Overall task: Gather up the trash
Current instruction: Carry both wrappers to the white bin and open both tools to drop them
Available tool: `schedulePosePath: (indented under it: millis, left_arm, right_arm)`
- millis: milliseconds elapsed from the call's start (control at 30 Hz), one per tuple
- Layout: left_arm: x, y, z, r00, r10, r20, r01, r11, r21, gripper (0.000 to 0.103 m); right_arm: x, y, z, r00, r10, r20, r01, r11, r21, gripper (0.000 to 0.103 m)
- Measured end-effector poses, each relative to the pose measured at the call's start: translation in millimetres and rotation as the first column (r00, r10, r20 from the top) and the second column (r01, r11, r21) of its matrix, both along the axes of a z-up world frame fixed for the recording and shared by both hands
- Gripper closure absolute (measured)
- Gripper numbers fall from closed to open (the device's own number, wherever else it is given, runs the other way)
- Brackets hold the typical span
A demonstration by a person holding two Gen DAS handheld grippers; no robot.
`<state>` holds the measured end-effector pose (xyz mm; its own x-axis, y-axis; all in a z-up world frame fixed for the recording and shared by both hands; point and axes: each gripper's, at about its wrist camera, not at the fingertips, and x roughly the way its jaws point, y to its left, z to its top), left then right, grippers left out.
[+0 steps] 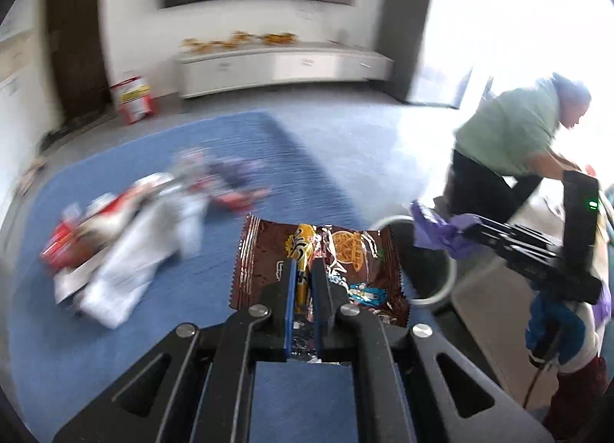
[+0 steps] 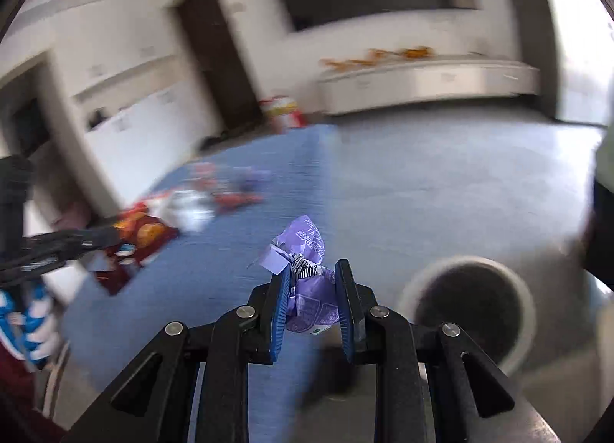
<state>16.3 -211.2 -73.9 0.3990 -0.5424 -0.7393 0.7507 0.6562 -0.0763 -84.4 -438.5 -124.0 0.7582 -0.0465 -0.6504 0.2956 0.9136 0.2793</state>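
Note:
My left gripper [image 1: 303, 270] is shut on a brown snack wrapper [image 1: 345, 258] and holds it above the blue rug. My right gripper [image 2: 312, 270] is shut on a crumpled purple wrapper [image 2: 311, 301]. In the left wrist view the right gripper [image 1: 453, 226] shows at the right with the purple wrapper [image 1: 433, 228] over the rim of a round white bin [image 1: 445, 289]. In the right wrist view the bin [image 2: 525, 308] stands just right of the gripper. The left gripper's arm [image 2: 57, 247] with the brown wrapper [image 2: 119, 274] shows at the left.
A blurred pile of wrappers and white paper [image 1: 126, 235] lies on the blue rug [image 1: 230, 159]. The pile also shows in the right wrist view [image 2: 199, 201]. A low white cabinet [image 1: 284, 66] stands at the far wall. A person in a green shirt [image 1: 514, 132] bends at the right.

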Motion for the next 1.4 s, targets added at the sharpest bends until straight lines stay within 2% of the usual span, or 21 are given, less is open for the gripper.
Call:
schedulePosePath:
  millis: [100, 233, 433, 567, 667, 700, 733, 833, 867, 967, 1100, 1233, 1400]
  left_arm:
    - [-5.9, -61.7, -12.1, 0.996, -0.09, -0.02, 0.091, 0.995, 0.033, 0.096]
    - [-8.1, -134.7, -33.7, 0.986, -0.158, -0.058, 0.163, 0.984, 0.076, 0.093]
    - [4.7, -217.4, -78.9, 0.972, -0.17, -0.16, 0.187, 0.977, 0.1, 0.093]
    - [20.2, -252.4, -109.5, 0.96, -0.151, -0.236, 0.179, 0.978, 0.104, 0.093]
    - [27.7, -274.3, -127.8, 0.949, -0.145, -0.28, 0.177, 0.98, 0.095, 0.092]
    - [32.7, -278.4, -132.5, 0.944, -0.142, -0.298, 0.176, 0.98, 0.091, 0.09]
    - [35.1, -282.5, -137.0, 0.936, -0.143, -0.322, 0.178, 0.981, 0.082, 0.083]
    - [40.3, -289.5, -144.1, 0.923, -0.136, -0.36, 0.169, 0.984, 0.059, 0.064]
    - [41.3, -290.1, -143.9, 0.921, -0.137, -0.366, 0.167, 0.985, 0.05, 0.062]
    - [42.1, -287.6, -137.4, 0.915, -0.143, -0.378, 0.162, 0.987, 0.021, 0.061]
    - [40.1, -266.1, -114.4, 0.932, -0.152, -0.329, 0.157, 0.988, -0.01, 0.061]
    - [34.8, -226.2, -76.1, 0.963, -0.133, -0.233, 0.121, 0.991, -0.062, 0.061]
    - [27.4, -169.4, -34.0, 0.983, -0.113, -0.147, 0.096, 0.988, -0.118, 0.061]
  right_arm:
    - [-3.6, -36.9, -23.5, 0.994, -0.089, -0.066, 0.088, 0.996, -0.017, 0.079]
    - [6.8, -76.9, -57.7, 0.973, -0.163, -0.162, 0.158, 0.986, -0.048, 0.079]
    - [22.7, -123.1, -102.0, 0.946, -0.207, -0.249, 0.21, 0.978, -0.015, 0.078]
    - [19.4, -147.1, -135.0, 0.928, -0.237, -0.288, 0.256, 0.966, 0.03, 0.077]
    - [21.2, -158.7, -153.2, 0.91, -0.263, -0.32, 0.286, 0.958, 0.027, 0.074]
    - [21.1, -159.6, -158.7, 0.905, -0.268, -0.331, 0.292, 0.956, 0.026, 0.07]
    - [22.1, -160.6, -161.3, 0.901, -0.27, -0.339, 0.295, 0.955, 0.022, 0.062]
    - [22.0, -158.3, -160.8, 0.893, -0.275, -0.356, 0.291, 0.957, -0.01, 0.055]
    - [21.8, -156.8, -160.3, 0.892, -0.276, -0.359, 0.289, 0.957, -0.018, 0.055]
    - [18.9, -149.8, -154.6, 0.885, -0.288, -0.366, 0.293, 0.955, -0.045, 0.055]
    - [12.1, -140.0, -140.7, 0.883, -0.31, -0.353, 0.308, 0.949, -0.063, 0.055]
    - [9.6, -122.1, -111.2, 0.908, -0.296, -0.297, 0.281, 0.955, -0.093, 0.055]
    - [19.8, -74.3, -54.5, 0.957, -0.211, -0.199, 0.185, 0.972, -0.142, 0.052]
